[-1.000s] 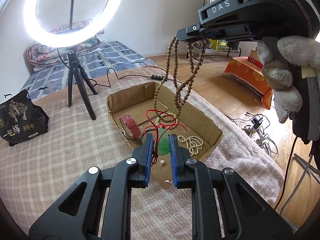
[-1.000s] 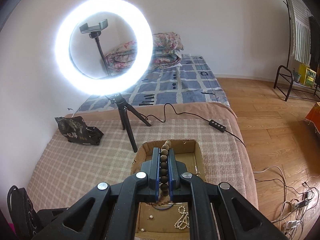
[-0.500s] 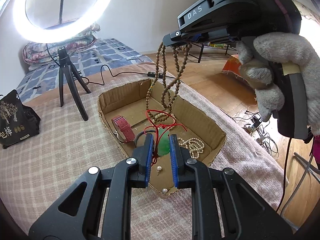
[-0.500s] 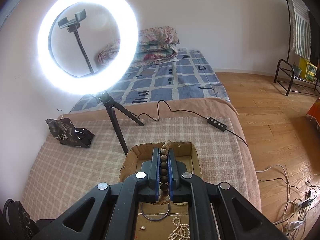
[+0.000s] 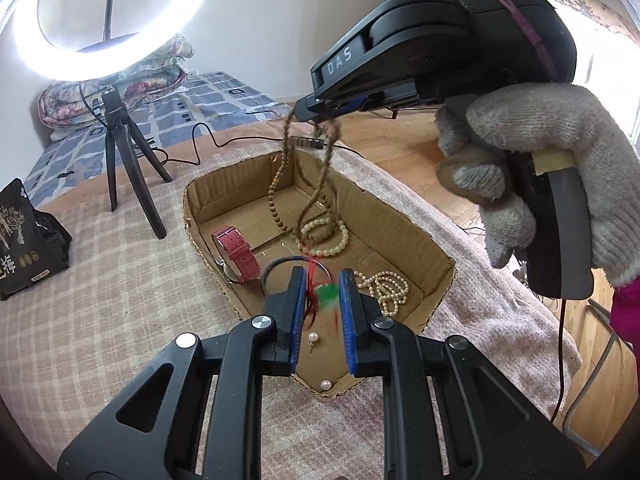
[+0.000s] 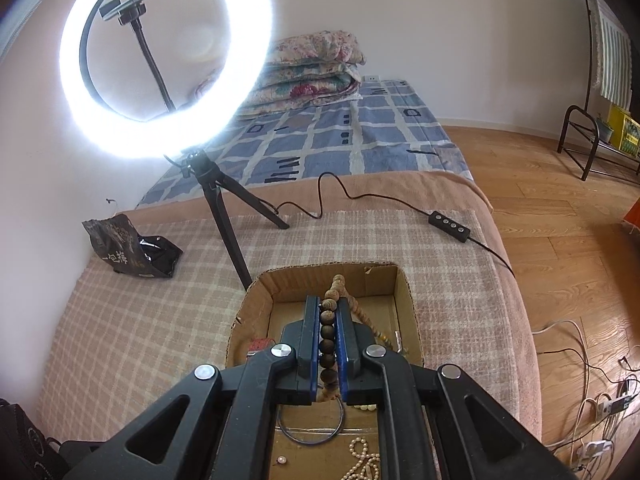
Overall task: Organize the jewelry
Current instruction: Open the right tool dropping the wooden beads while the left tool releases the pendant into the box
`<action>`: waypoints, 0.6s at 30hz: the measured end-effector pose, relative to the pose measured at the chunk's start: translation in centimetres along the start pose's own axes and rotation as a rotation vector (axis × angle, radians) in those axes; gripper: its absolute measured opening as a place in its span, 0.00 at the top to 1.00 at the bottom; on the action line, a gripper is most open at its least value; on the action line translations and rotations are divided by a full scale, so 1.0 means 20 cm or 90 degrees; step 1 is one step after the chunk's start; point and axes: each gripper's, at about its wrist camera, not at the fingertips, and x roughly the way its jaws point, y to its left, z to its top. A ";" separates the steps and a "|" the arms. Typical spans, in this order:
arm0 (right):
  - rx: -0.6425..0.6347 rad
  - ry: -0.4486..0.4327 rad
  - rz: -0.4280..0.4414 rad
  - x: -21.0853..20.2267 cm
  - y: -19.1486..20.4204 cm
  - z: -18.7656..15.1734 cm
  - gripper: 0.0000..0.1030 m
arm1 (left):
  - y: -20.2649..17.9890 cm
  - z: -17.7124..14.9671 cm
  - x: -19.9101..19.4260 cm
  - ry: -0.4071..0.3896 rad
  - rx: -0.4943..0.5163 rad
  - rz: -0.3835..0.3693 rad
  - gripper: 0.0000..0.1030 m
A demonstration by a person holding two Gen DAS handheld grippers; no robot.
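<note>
Right gripper (image 6: 329, 344): I have it pinching the brown bead strand (image 6: 327, 334); the pads are just beginning to part, beads between them.
Bead strand: it dangles in loops from my right gripper (image 5: 316, 114) into the cardboard box (image 5: 384, 220), its low end over the pale bead bracelet (image 5: 324, 238).
Left gripper (image 5: 322, 296): narrow, closed on a green pendant (image 5: 326, 294) with its red cord (image 5: 310, 292), low over the box.
Handling: I judge the strand light, limp and swingy; round beads may roll between flat pads.
Where to hold: across several beads in a row, as now.
Risk: loops could tangle with the pearl necklace (image 5: 384, 290) or the red cord.
</note>
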 end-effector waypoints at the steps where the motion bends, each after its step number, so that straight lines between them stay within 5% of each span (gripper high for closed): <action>1: -0.001 0.003 0.001 0.01 0.00 -0.01 0.93 | 0.00 0.00 0.00 0.001 0.001 0.001 0.85; 5: -0.004 0.007 -0.004 0.03 0.01 -0.03 0.68 | 0.00 -0.01 0.01 0.008 0.002 0.000 0.82; 7: -0.010 0.021 -0.002 0.05 0.02 -0.04 0.66 | 0.00 -0.01 0.01 0.006 0.000 0.001 0.53; 12: -0.025 0.019 -0.051 0.09 0.04 -0.08 0.17 | 0.00 -0.02 0.00 -0.005 0.001 0.009 0.42; 14: -0.016 0.021 -0.054 0.10 0.03 -0.09 0.14 | 0.01 -0.02 0.01 -0.001 -0.004 0.011 0.33; 18: 0.003 0.029 -0.079 0.12 0.02 -0.10 0.03 | 0.01 -0.03 0.00 -0.002 -0.006 0.014 0.32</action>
